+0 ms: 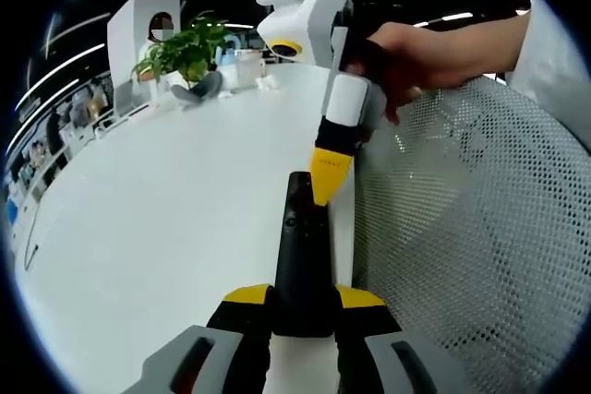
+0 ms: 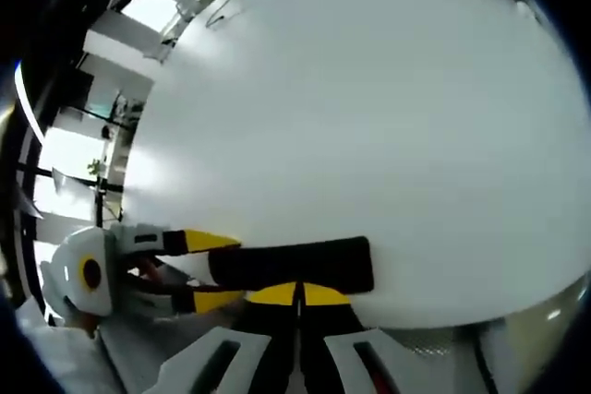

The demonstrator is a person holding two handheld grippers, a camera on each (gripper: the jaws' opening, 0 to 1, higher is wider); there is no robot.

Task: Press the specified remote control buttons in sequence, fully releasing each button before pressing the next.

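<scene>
Remote control [image 1: 303, 260], black and slim, sits low in the middle of the left gripper view, its near end pinched by the left tongs [image 1: 303, 300] over the white desk [image 1: 166, 228]. The right tongs [image 1: 328, 177], pressed together, descend from the upper right with their yellow tip on the remote's far end. A button press seems in hand; next the tip must lift fully clear.

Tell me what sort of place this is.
Probably an open-plan office: a large white table, a potted plant, a mesh chair back, and strip ceiling lights.
</scene>
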